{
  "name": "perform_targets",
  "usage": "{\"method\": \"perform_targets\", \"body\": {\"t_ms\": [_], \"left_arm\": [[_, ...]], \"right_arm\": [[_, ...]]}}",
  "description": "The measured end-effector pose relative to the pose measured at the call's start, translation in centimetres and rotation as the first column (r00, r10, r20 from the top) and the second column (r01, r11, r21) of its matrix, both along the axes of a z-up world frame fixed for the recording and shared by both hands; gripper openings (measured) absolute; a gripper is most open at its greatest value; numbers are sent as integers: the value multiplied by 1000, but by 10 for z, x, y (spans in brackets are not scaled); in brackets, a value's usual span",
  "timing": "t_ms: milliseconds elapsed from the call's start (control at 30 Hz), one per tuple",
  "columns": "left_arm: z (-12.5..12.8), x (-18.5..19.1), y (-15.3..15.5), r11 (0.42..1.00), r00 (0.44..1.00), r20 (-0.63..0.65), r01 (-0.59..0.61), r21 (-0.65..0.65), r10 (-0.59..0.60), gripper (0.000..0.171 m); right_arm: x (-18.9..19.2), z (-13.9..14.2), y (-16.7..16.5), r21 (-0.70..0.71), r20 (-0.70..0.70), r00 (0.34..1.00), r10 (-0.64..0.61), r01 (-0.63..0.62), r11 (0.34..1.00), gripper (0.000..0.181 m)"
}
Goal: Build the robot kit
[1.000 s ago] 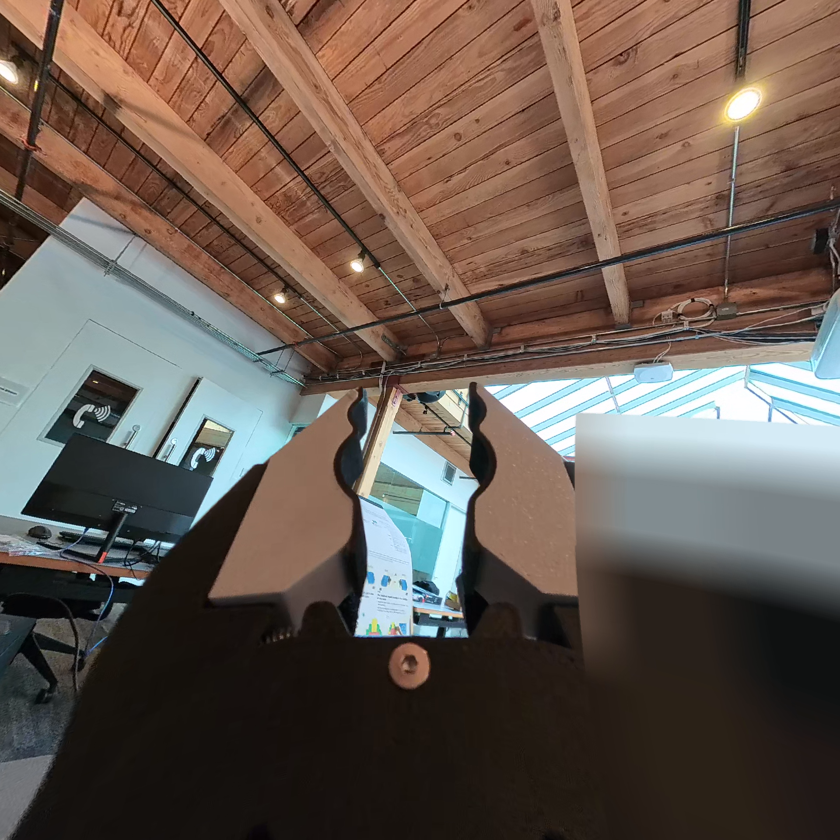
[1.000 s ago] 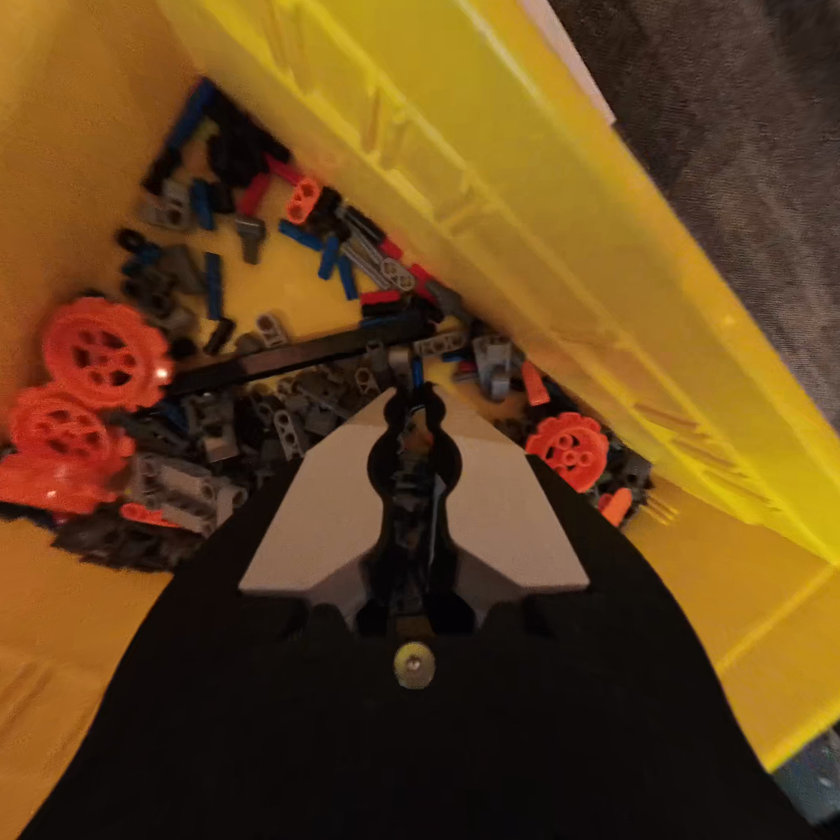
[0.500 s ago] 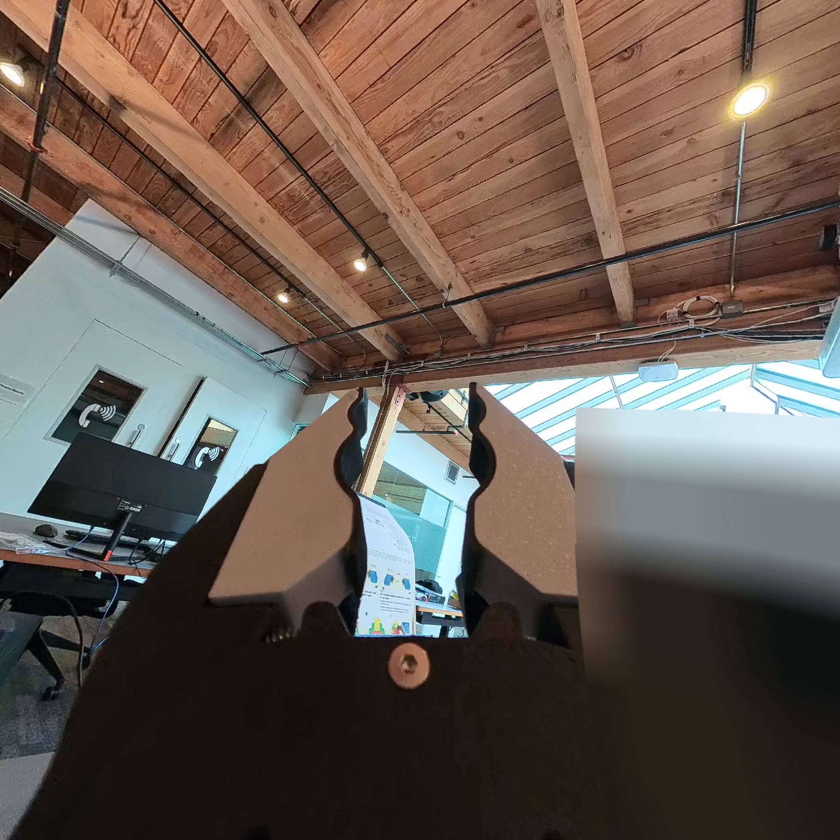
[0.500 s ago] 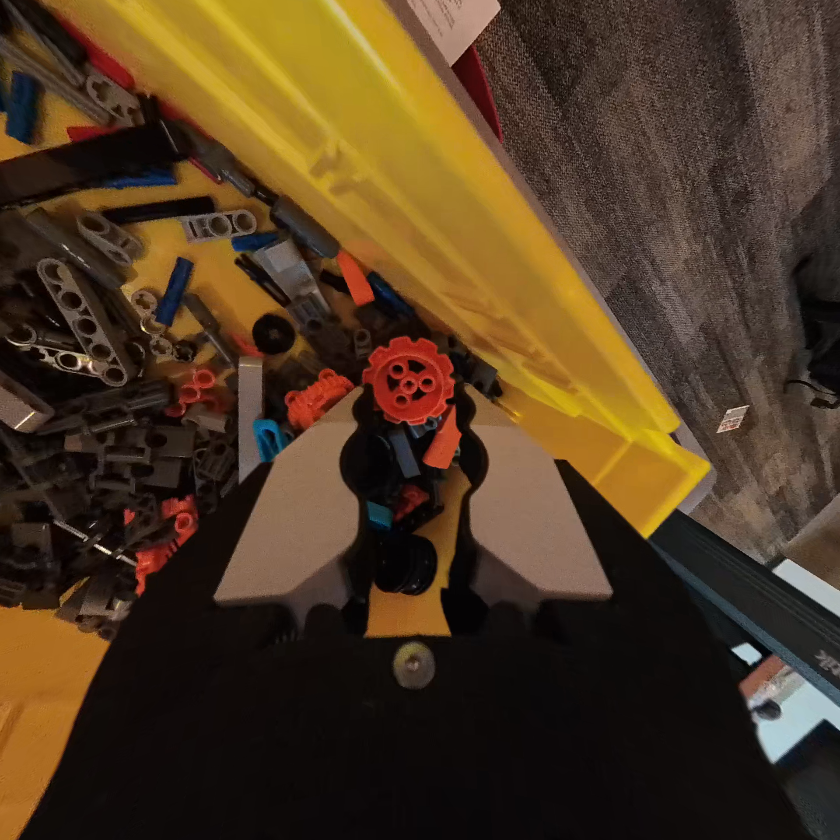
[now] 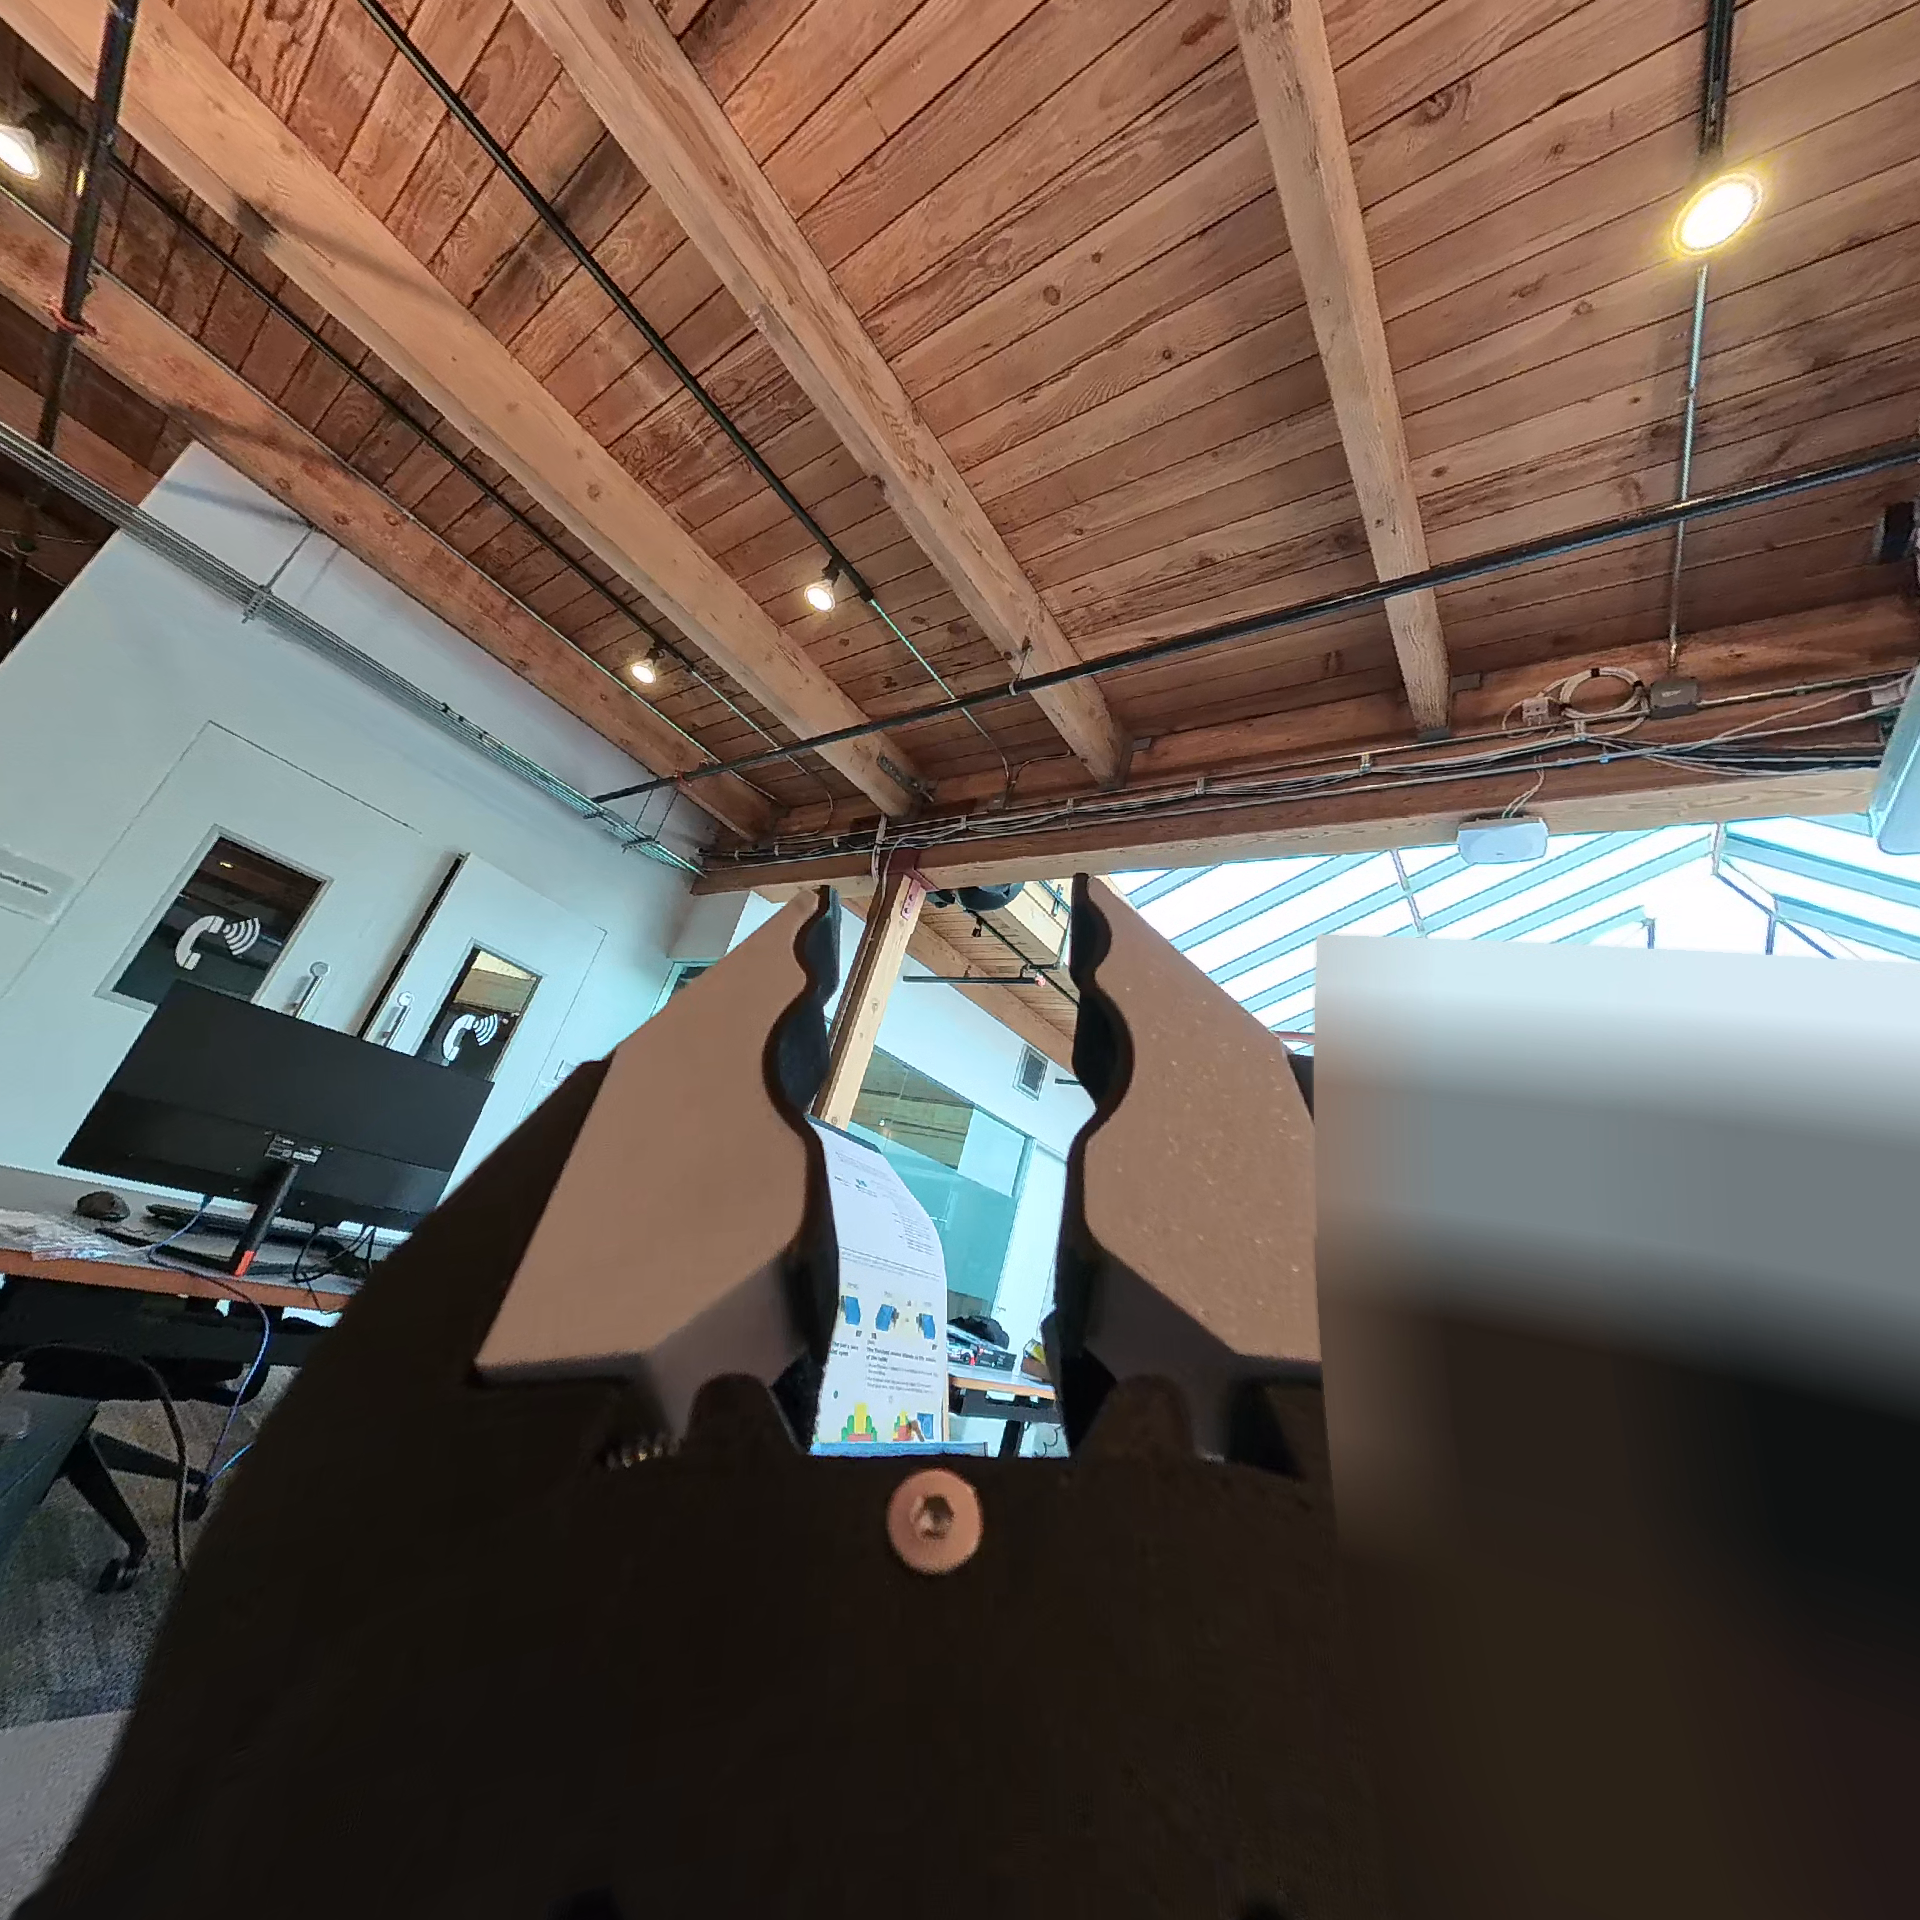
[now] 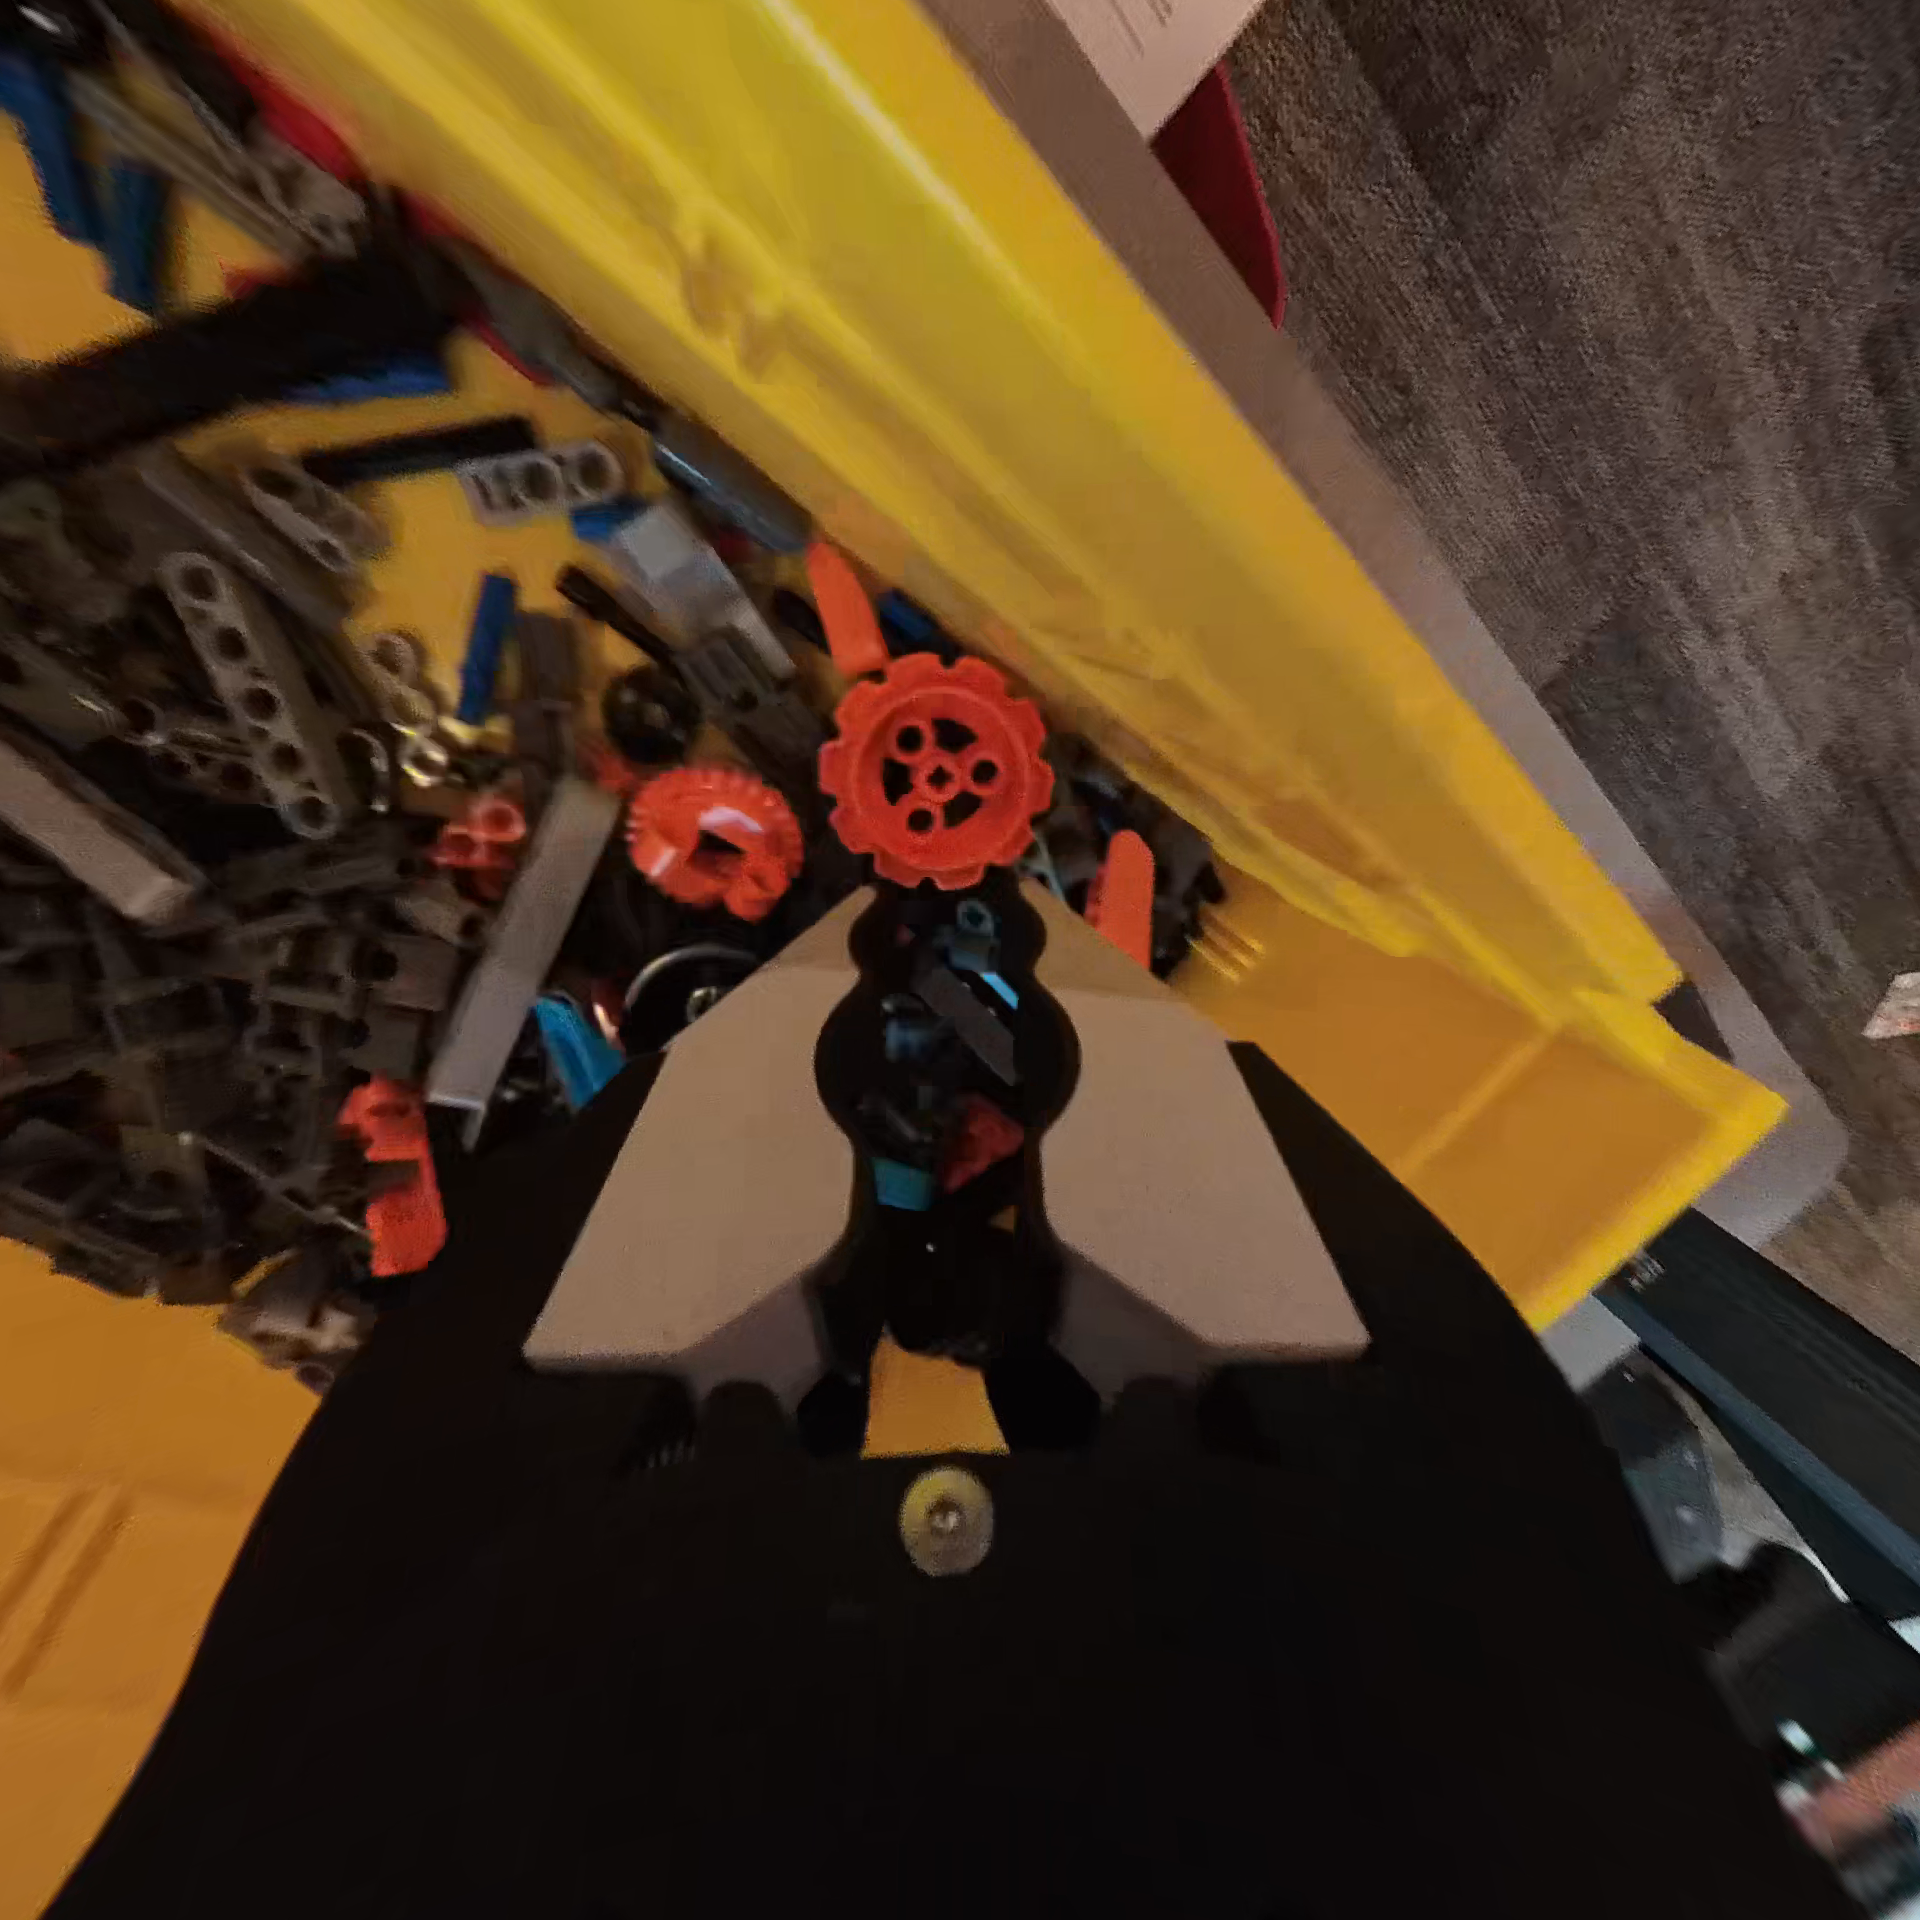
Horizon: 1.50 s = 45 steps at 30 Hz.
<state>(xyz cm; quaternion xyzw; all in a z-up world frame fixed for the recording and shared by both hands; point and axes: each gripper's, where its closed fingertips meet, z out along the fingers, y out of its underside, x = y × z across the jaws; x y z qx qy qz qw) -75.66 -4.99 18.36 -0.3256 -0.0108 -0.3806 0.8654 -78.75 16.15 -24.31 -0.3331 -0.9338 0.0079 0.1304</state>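
Observation:
My right gripper [image 6: 948, 896] is inside a yellow plastic bin [image 6: 1039, 436], near its far wall and corner. Its jaws are nearly closed and pinch the lower edge of a red toothed gear wheel [image 6: 935, 769], which stands just past the fingertips. Below it lies a heap of small grey, black, blue and red building parts [image 6: 260, 727], with a smaller red gear [image 6: 715, 840] to the left. My left gripper [image 5: 951, 914] is open and empty, and points up at a wooden beam ceiling [image 5: 935, 364].
In the right wrist view, grey carpet [image 6: 1662, 468] lies beyond the bin wall and a dark frame [image 6: 1766, 1382] is at the lower right. The left wrist view shows a desk with a black monitor [image 5: 270, 1122] at left and a printed sheet [image 5: 883, 1299] between the fingers, far off. My right fingertips sit around 45 centimetres from my left ones.
My right gripper slid along the bin wall, opened around the red gear, then narrowed onto it. The gear now looks larger and closer. The left gripper has barely moved.

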Motion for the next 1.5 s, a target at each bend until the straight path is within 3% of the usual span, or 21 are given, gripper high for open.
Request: {"method": "perform_targets", "body": {"t_ms": [267,367,467,567,700,833,933,1067,1333,1500], "left_arm": [[0,0,0,1000,1000,1,3,-1,-3,42],[0,0,-1,1000,1000,2,2,2,-2,42],[0,0,-1,1000,1000,-1,0,2,0,42],[0,-1,-1,1000,1000,3,1,3,-1,42],[0,-1,-1,1000,1000,4,-1,2,1,42],[0,-1,0,1000,1000,2,2,0,-2,42],[0,-1,-1,1000,1000,2,-1,0,1,42],[0,0,0,1000,1000,0,1,-1,-1,42],[0,1,1,1000,1000,-2,4,-4,-4,42],[0,2,0,1000,1000,-4,1,-3,-1,42]], "right_arm": [[48,-3,-95,-240,86,982,167,-142,960,22],[71,2,-114,-295,107,967,232,-192,936,16],[65,13,-89,-248,90,982,168,-141,958,28],[47,23,-32,-106,43,997,65,-60,993,31],[48,27,26,47,81,997,-11,7,999,33],[62,23,57,140,164,983,-82,59,988,27],[60,17,51,143,166,985,-36,12,990,29],[59,1,25,87,202,979,7,-25,996,32],[40,0,-52,3,136,975,176,-178,984,36],[43,16,-97,-130,120,955,270,-254,958,27]]}}
